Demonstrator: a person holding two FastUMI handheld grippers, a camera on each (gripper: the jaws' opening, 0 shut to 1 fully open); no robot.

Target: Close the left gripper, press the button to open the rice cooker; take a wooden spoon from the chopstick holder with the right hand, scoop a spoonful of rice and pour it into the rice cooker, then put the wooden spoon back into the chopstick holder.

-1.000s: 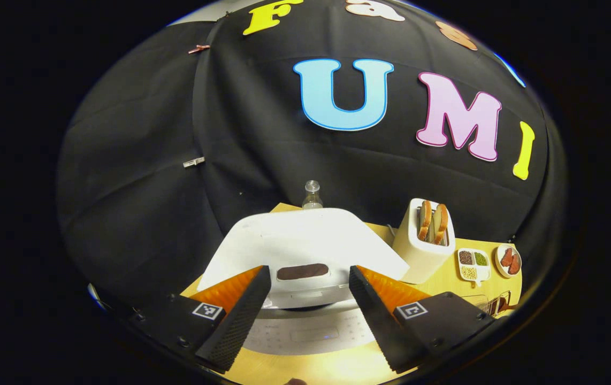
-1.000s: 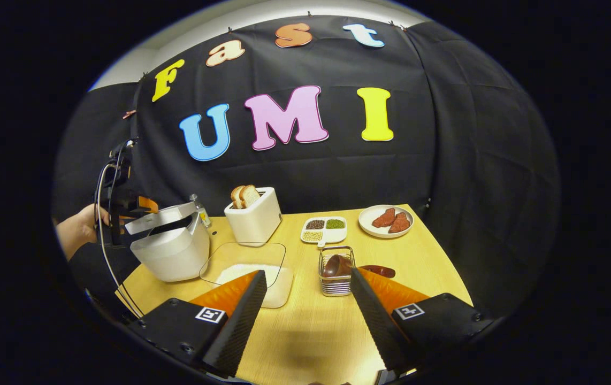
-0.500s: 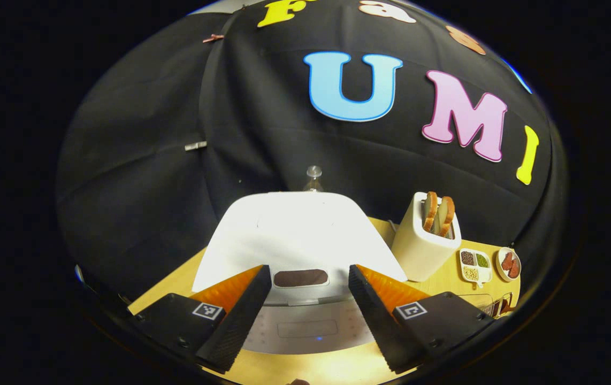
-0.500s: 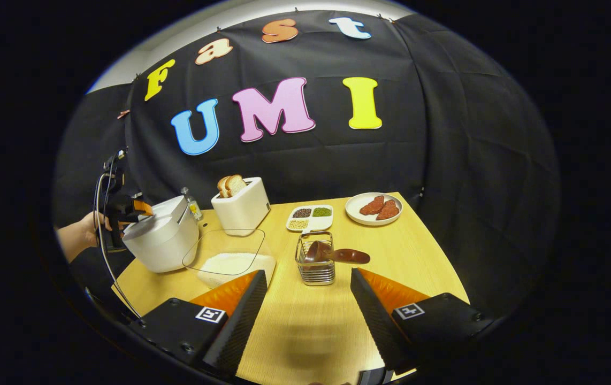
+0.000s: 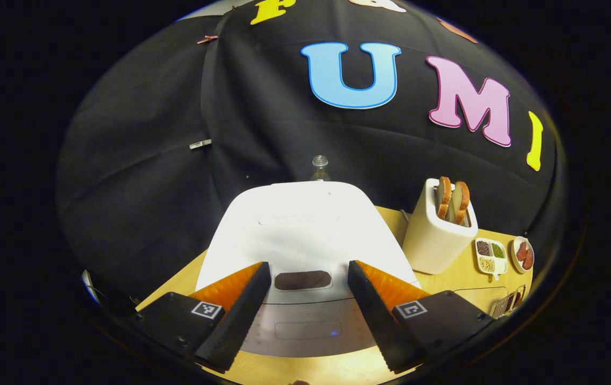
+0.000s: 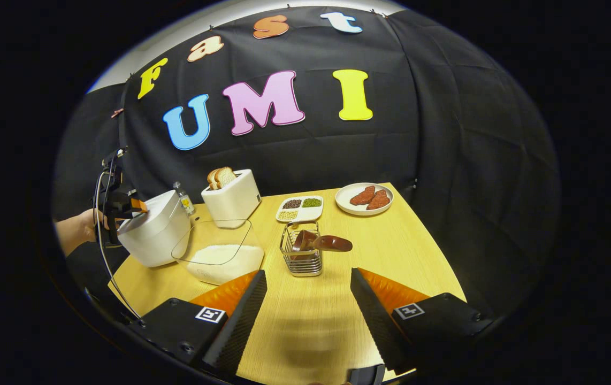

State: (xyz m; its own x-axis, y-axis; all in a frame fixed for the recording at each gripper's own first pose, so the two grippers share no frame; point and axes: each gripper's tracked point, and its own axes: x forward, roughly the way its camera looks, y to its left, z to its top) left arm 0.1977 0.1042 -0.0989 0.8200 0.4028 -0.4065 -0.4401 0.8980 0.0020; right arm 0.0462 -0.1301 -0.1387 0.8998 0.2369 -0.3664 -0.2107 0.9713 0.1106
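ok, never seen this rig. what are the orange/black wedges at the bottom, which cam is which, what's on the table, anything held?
No robot here: a person holds a two-finger gripper in each hand, and a fisheye camera rides on each one. The wedges are that gripper's own fingers.

Left gripper view: the left gripper sits open, holding nothing, right in front of the white rice cooker, lid down.

Right gripper view: the right gripper is open and empty above the wooden table. Far left, a hand holds the left gripper against the cooker.

On the table: a glass container of rice, a wire chopstick holder with the wooden spoon in it, a toaster with bread, a divided dish of grains, a plate of meat and a small bottle.
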